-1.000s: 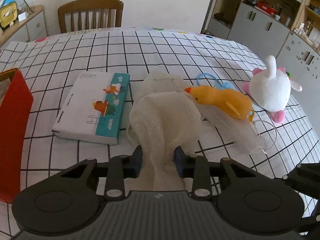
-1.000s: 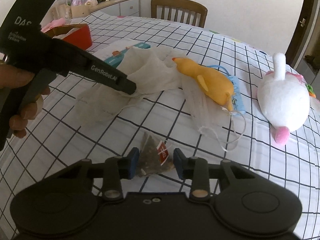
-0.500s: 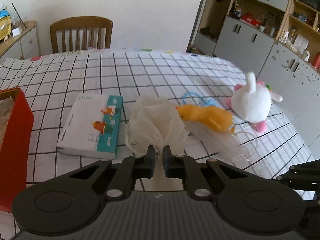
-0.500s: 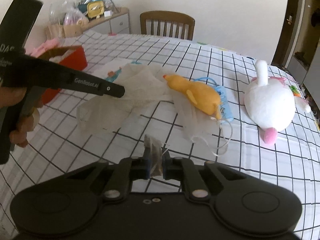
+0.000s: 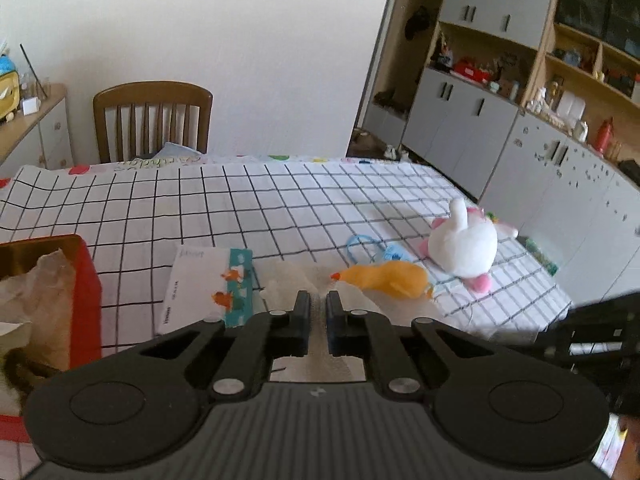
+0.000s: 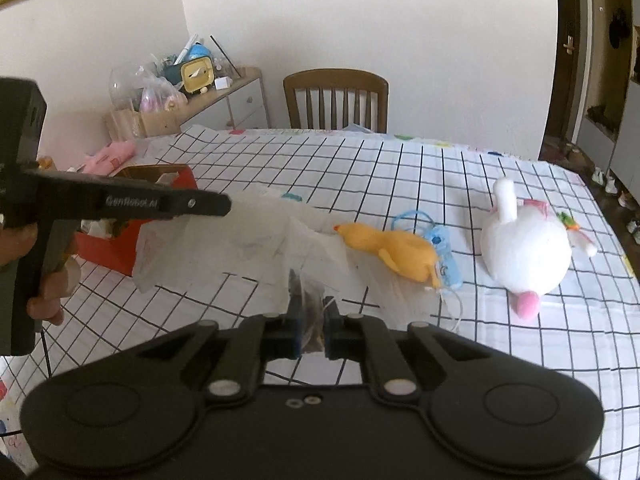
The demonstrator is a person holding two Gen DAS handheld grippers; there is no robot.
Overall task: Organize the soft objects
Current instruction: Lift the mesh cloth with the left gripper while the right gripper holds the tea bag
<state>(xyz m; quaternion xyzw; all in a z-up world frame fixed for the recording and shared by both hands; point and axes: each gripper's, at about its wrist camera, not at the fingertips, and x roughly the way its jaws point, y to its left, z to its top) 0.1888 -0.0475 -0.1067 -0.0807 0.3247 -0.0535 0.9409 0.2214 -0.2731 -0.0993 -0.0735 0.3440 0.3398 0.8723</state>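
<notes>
Right now left gripper [image 5: 318, 306] is clamped on the gauze [image 6: 256, 240], right gripper [image 6: 311, 326] on the sachet [image 6: 310, 308] — both off the table; lift gauze slowly clear of the duck [image 6: 394, 250], then to the red box [image 5: 86, 292]

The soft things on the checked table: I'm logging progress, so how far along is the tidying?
Early. Done: the red box already holds crumpled material. In hand: the left gripper is shut on the white gauze cloth, lifted off the table; the right gripper is shut on a small clear packet. Left: the yellow duck, blue mask and white plush lie unsorted.
</notes>
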